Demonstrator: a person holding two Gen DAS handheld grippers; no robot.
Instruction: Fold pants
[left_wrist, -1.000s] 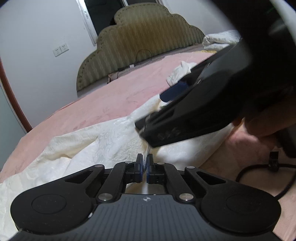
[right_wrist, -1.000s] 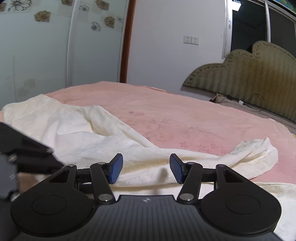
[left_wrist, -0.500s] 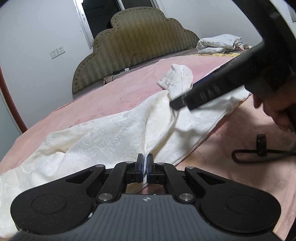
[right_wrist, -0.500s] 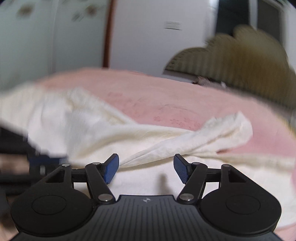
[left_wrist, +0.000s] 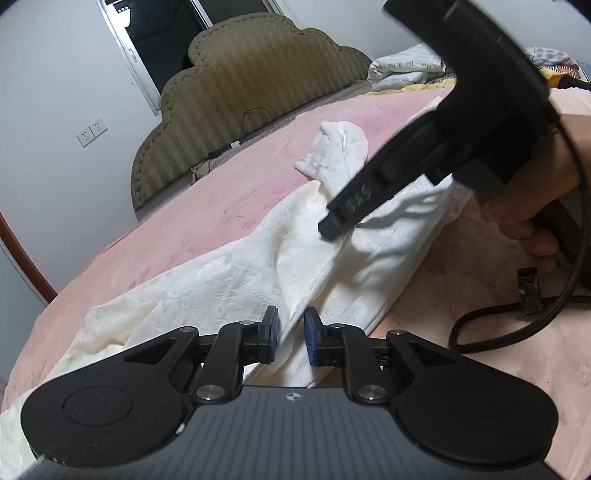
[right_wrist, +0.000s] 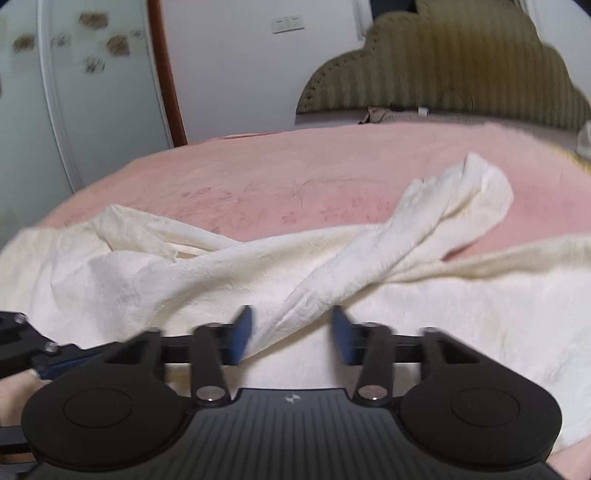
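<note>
Cream-white pants (left_wrist: 236, 273) lie rumpled across a pink bed (left_wrist: 221, 177). My left gripper (left_wrist: 291, 338) is open a little, with a raised fold of the pants running between its blue pads. The right gripper's body (left_wrist: 436, 147) hangs over the pants on the right of the left wrist view. In the right wrist view the pants (right_wrist: 129, 280) spread across the frame, one twisted leg (right_wrist: 417, 225) running up to the right. My right gripper (right_wrist: 291, 336) is open, and the near end of that leg lies between its pads.
An olive padded headboard (left_wrist: 251, 85) stands at the far end of the bed. Folded bedding (left_wrist: 406, 70) is piled at the back right. A black cable (left_wrist: 517, 325) lies on the bed at the right. A wardrobe (right_wrist: 74, 92) stands at the left.
My left gripper has opened and let go of the fold it was pinching. My right gripper has moved right along the pants, over the twisted leg, still open.
</note>
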